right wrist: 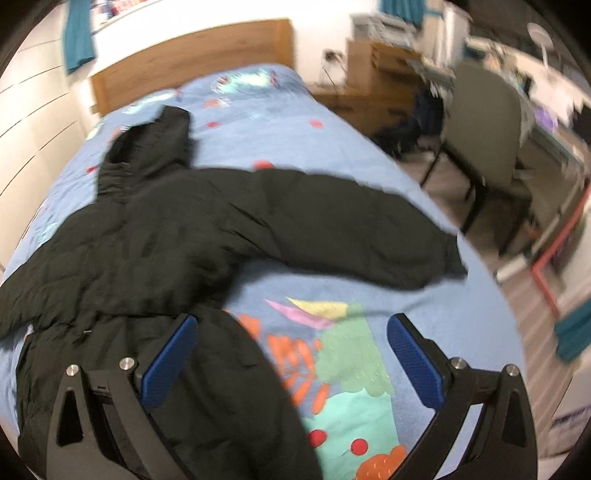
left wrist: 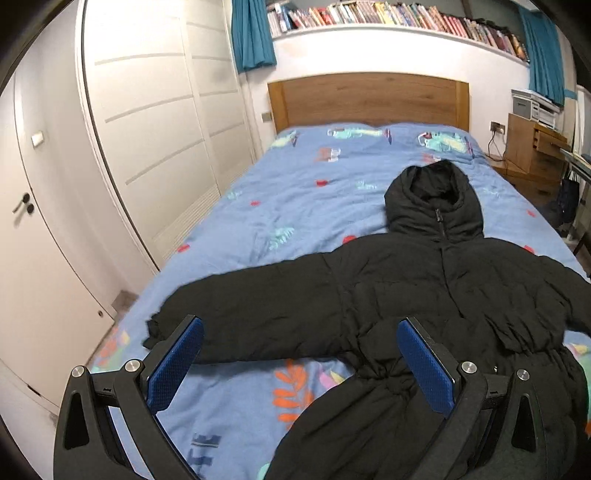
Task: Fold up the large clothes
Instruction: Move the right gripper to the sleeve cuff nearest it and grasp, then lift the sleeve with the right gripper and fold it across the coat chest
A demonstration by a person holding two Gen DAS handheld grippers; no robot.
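A black hooded puffer coat (left wrist: 424, 288) lies front up on the bed, hood toward the headboard and both sleeves spread out sideways. It also shows in the right wrist view (right wrist: 166, 240). My left gripper (left wrist: 301, 358) is open and empty, hovering above the coat's left sleeve (left wrist: 251, 314) and waist. My right gripper (right wrist: 291, 354) is open and empty, above the coat's lower right edge and the bare cover, with the right sleeve (right wrist: 351, 236) ahead of it.
The bed has a blue patterned cover (left wrist: 280, 199) and a wooden headboard (left wrist: 369, 98). White wardrobe doors (left wrist: 155, 122) stand left of the bed. A chair (right wrist: 484, 125), a desk and wooden drawers (right wrist: 373, 62) stand to the right. A bookshelf (left wrist: 388, 16) runs above.
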